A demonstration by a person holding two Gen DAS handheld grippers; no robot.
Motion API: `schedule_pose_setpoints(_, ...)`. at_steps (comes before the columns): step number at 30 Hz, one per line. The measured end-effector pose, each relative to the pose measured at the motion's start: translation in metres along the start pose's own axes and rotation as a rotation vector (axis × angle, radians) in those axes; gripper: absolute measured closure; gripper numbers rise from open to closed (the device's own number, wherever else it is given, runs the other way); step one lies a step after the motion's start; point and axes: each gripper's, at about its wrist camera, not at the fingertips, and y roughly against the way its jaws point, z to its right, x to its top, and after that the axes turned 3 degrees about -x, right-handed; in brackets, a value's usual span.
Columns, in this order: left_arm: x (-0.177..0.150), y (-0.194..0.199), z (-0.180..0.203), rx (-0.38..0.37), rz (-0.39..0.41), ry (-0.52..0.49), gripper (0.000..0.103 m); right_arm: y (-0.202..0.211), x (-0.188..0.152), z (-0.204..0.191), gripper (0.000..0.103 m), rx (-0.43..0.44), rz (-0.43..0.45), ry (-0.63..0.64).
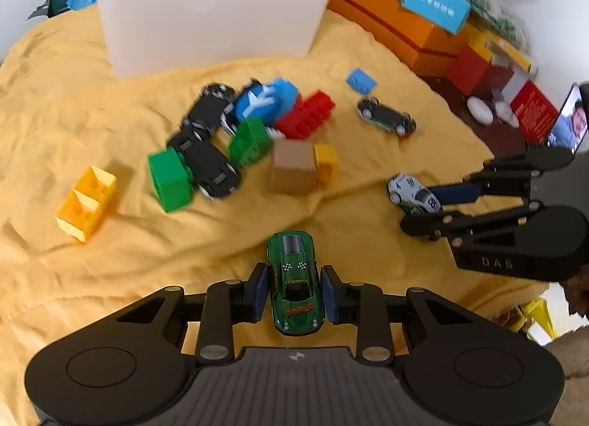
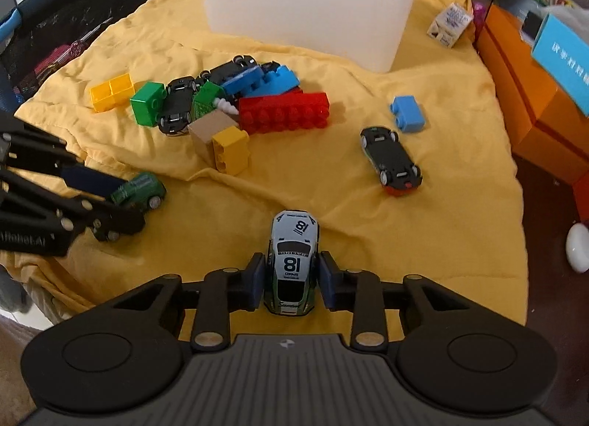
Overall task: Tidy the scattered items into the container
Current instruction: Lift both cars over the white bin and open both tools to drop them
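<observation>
Straight ahead of both grippers, past the toy pile, stands the white container, upright with its open top up. Your left gripper is clamped on the green car, nose pointing at the container. Your right gripper is clamped on the white number-18 car, long axis also toward the container. Both sit low over the yellow cloth. Neither arm looks clearly nearer; you'd likely lift over the blocks before the container rim.
</observation>
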Motion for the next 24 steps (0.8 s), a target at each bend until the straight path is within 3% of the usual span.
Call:
schedule_pose_setpoints(8, 0.060, 0.053, -0.007, 0.032, 0.190, -0.048, 0.069, 0.031, 0.043, 0.016, 0.069, -0.026, 0.158, -0.051)
schedule_pose_setpoints(13, 0.119, 0.084, -0.010, 0.090, 0.341, -0.115, 0.069, 0.052, 0.099, 0.030, 0.069, -0.047, 0.315, -0.057)
schedule_pose_setpoints(16, 0.154, 0.097, -0.021, 0.072, 0.426, -0.080, 0.069, 0.061, 0.136, 0.037, 0.069, -0.058, 0.415, -0.064)
schedule_pose_setpoints(20, 0.196, 0.096, -0.030, 0.120, 0.474, -0.087, 0.069, 0.060, 0.180, 0.043, 0.069, -0.070, 0.496, -0.075)
schedule_pose_setpoints(24, 0.229, 0.074, -0.044, 0.159, 0.465, -0.089, 0.069, 0.043, 0.213, 0.050, 0.069, -0.069, 0.496, -0.108)
